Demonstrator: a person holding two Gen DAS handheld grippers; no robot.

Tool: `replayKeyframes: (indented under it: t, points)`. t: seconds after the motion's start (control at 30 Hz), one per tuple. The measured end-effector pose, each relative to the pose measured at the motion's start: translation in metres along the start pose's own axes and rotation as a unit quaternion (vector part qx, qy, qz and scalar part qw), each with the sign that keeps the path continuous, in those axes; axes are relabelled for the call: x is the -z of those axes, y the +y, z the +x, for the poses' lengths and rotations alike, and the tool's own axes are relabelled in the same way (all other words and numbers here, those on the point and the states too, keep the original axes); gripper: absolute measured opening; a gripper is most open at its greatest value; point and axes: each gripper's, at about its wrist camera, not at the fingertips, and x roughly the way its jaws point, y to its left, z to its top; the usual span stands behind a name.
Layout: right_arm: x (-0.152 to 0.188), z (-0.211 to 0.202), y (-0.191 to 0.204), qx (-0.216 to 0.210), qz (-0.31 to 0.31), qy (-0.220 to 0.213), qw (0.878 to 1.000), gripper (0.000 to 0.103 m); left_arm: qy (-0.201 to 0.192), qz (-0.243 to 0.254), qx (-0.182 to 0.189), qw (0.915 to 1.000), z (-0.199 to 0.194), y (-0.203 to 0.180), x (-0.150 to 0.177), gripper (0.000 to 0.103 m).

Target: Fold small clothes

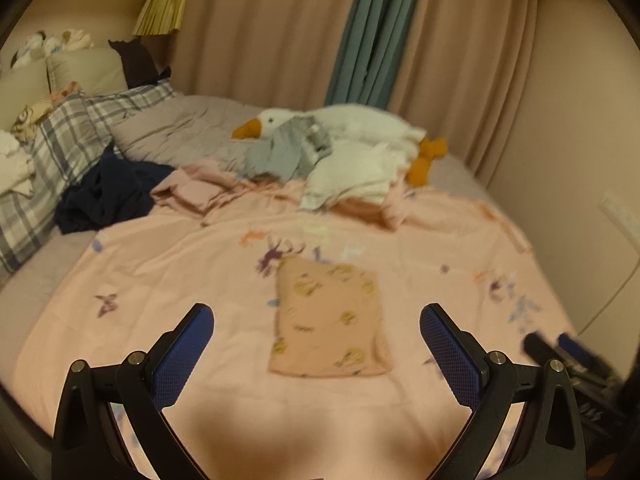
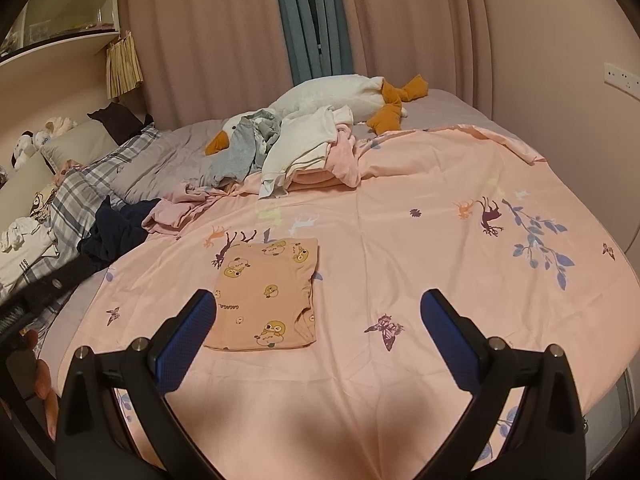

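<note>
On my far left, plaid pillows (image 2: 86, 196) lie along the head of the bed, with a dark navy garment (image 2: 116, 236) crumpled just beside them. My left gripper (image 1: 316, 340) hangs above the pink printed sheet (image 1: 168, 264), its blue pads (image 1: 188, 344) spread wide apart and holding nothing. Through its camera the picture is a little blurred, but I see the small peach garment (image 1: 330, 320) with yellow cartoon prints lying flat on the sheet, folded into a rough rectangle, ahead of the gap between the fingers and touching neither one.

Further back, near the middle of the bed, a heap of loose clothes sits: a pale pink piece (image 2: 176, 212), a grey piece (image 2: 240, 152) and a cream-white piece (image 2: 304, 140) piled against a white plush goose (image 2: 332, 92) with an orange beak and feet. Pink curtains (image 2: 208, 40) and a teal curtain (image 2: 308, 20) hang behind.

My right gripper (image 2: 318, 332) is also spread wide with nothing between its pads. In its view the folded peach garment (image 2: 266, 296) lies just ahead of the left finger, near its tip; I cannot tell whether the two touch. A purple butterfly print (image 2: 384, 330) shows on the sheet between the fingers, and blue leaf prints (image 2: 540, 244) lie well off to the right. At the right edge of the left camera's view I catch the other gripper's fingers (image 1: 560, 350), blurred.
</note>
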Motion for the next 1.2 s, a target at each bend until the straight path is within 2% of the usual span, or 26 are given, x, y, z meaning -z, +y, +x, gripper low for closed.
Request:
replayKeyframes:
  t: [0.1, 0.2, 0.3, 0.6, 1.2]
  points:
    - [-0.001, 0.002, -0.002, 0.001, 0.005, 0.007, 1.000, 0.102, 0.012, 0.013, -0.040, 0.9991, 0.007, -0.004, 0.003, 0.102]
    - [-0.001, 0.005, -0.005, 0.010, 0.007, 0.012, 1.000, 0.102, 0.005, 0.025, -0.069, 0.9973, 0.006, -0.008, 0.006, 0.102]
    - [-0.001, 0.007, -0.009, 0.014, 0.014, 0.018, 1.000, 0.102, -0.001, 0.035, -0.085, 0.9957, 0.003, -0.013, 0.007, 0.102]
    - [0.001, 0.008, -0.013, 0.016, 0.023, 0.027, 0.999, 0.102, 0.005, 0.066, -0.084, 0.9943, 0.007, -0.026, 0.011, 0.102]
    - [0.004, 0.014, -0.011, 0.027, 0.012, 0.042, 0.999, 0.102, 0.011, 0.062, -0.089, 0.9940, 0.010, -0.028, 0.011, 0.102]
